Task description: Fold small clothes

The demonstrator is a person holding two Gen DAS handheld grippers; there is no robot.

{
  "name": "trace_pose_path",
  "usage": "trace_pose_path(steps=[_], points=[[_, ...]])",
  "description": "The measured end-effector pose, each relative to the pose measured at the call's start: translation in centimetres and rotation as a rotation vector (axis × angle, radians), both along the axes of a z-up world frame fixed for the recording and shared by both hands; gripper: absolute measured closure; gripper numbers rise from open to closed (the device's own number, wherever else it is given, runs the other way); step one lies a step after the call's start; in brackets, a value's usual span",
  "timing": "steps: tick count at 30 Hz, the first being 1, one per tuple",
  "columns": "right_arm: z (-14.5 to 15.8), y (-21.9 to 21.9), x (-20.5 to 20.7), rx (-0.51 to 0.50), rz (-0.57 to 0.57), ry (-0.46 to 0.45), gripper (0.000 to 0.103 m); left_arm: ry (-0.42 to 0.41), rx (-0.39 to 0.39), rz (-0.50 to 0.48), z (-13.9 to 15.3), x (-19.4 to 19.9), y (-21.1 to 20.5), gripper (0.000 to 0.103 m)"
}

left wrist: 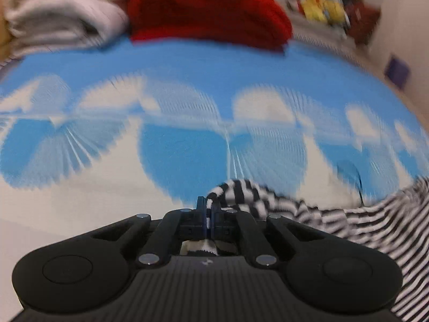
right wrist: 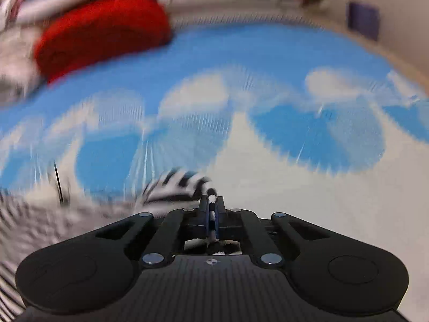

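Note:
A black-and-white striped garment [left wrist: 335,222] hangs between my two grippers over a blue and white patterned surface [left wrist: 187,147]. My left gripper [left wrist: 207,206] is shut on one edge of it, and the cloth trails off to the right. My right gripper [right wrist: 211,204] is shut on another edge of the same striped garment [right wrist: 171,185], which trails off to the left. Both views are blurred by motion.
A folded red garment [left wrist: 209,10] lies at the far side of the surface, also in the right wrist view [right wrist: 102,32]. A pile of pale folded clothes [left wrist: 61,13] sits left of it. Yellow toys [left wrist: 321,5] and a wall stand at the far right.

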State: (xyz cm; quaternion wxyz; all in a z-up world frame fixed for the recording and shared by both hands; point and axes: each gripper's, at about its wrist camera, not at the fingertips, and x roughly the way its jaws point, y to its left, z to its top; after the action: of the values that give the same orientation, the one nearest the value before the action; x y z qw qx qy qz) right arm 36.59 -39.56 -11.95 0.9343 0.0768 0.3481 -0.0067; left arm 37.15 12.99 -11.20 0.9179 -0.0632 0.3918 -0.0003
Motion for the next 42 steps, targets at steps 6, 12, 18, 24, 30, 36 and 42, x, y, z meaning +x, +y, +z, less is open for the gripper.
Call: trace_pose_path(steps=[6, 12, 18, 24, 30, 36, 42], points=[[-3.6, 0.8, 1.4, -0.081, -0.008, 0.19, 0.095, 0.253, 0.104, -0.07, -3.2, 0.9, -2.1, 0.074], [1.1, -0.2, -2.2, -0.042, -0.023, 0.102, 0.058, 0.066, -0.019, 0.0, 4.3, -3.6, 0.3, 0.061], [3.6, -1.1, -7.9, -0.014, 0.159, 0.219, 0.055, 0.242, -0.044, -0.184, 4.3, -9.5, -0.7, 0.061], [0.4, -3.3, -12.6, 0.076, 0.112, 0.419, 0.051, 0.473, -0.138, 0.042, -1.0, -12.9, 5.0, 0.058], [-1.7, -4.3, -14.6, 0.077, 0.168, 0.524, 0.046, 0.549, -0.25, 0.062, -2.9, -13.2, 6.5, 0.058], [-2.3, -3.4, -15.4, 0.01, 0.256, 0.528, 0.044, 0.591, -0.207, 0.04, -4.4, -13.3, 4.8, 0.059], [-0.8, -4.2, -15.7, 0.042, 0.285, 0.489, 0.044, 0.577, -0.165, 0.017, -4.2, -13.1, 3.4, 0.061]])
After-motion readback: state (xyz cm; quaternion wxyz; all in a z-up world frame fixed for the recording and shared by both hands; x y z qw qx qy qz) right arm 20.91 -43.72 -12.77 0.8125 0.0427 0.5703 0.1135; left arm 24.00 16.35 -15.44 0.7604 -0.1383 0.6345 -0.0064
